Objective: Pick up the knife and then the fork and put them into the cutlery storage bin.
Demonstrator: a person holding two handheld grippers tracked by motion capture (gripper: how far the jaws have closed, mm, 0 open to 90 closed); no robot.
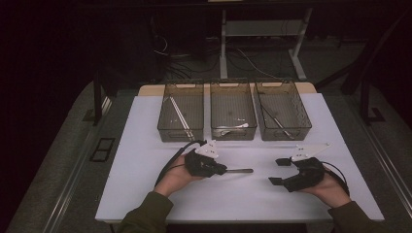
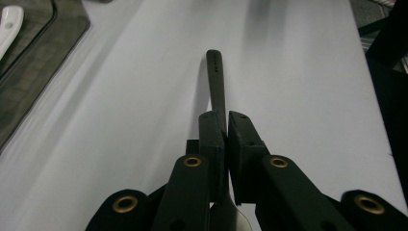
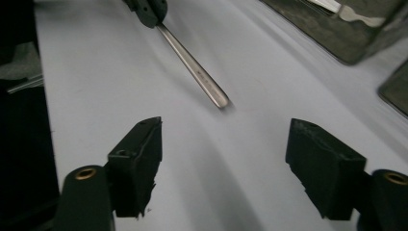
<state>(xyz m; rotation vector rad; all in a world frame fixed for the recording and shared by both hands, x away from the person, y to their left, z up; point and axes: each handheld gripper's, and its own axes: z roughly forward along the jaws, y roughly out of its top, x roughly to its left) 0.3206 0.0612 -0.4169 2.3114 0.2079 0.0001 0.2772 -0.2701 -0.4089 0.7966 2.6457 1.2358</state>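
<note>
My left gripper (image 1: 221, 170) is shut on a metal piece of cutlery (image 1: 240, 170) just above the white tabletop (image 1: 145, 189). Its slim handle sticks out to the right, past the jaws. In the left gripper view the handle (image 2: 216, 77) runs straight ahead from between the closed pads of that gripper (image 2: 226, 120). My right gripper (image 1: 277, 171) is open at the right of the table and points left toward the handle's tip. Nothing lies between its jaws (image 3: 226, 144). In the right gripper view the handle (image 3: 197, 74) slants down from the left gripper (image 3: 146, 9).
Three clear bins stand in a row at the back of the table: left (image 1: 180, 131), middle (image 1: 233, 133), right (image 1: 284, 133). Each holds long utensils; the middle one has a white spoon (image 1: 238, 127). Cables and desk legs lie on the dark floor beyond.
</note>
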